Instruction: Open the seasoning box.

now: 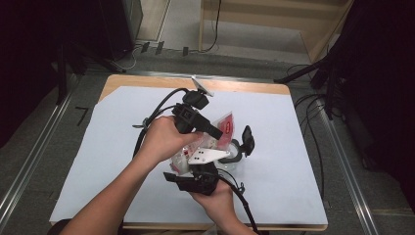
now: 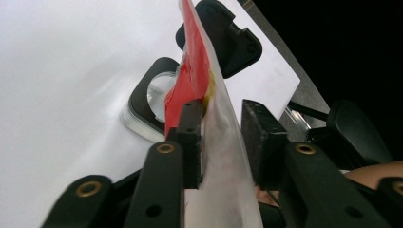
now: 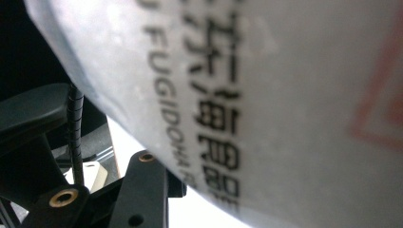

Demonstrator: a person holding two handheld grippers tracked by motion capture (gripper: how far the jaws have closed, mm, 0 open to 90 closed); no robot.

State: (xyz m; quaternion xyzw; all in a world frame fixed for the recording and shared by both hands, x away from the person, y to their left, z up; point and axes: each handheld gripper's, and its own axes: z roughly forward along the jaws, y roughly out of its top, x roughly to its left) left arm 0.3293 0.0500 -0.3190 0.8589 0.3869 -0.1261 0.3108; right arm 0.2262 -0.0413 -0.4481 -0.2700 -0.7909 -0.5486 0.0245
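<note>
Packet of red-and-white plastic sits right between your two hands, held up off the white sheet that covers the worktop. Your left tool has the packet's edge standing between its two black jaws: the near jaw lies against the plastic, the far jaw stands a little off it, so the jaws are apart and not pinching. In the left gripper view the packet rises as a thin blade, red at the top and clear white lower down.

Your right tool comes in from below in the high view, with its grey plate just above your hand. In the right gripper view the packet crowds the lens, pale plastic with black printed lettering, and one jaw shows at the bottom; whether that tool is clamped on the packet you cannot tell from here.

Beyond the packet, a clear container with a black rim rests on the sheet, and a black lid stands just behind it. Both sit just beside the packet in the high view, container and lid close together.
</note>
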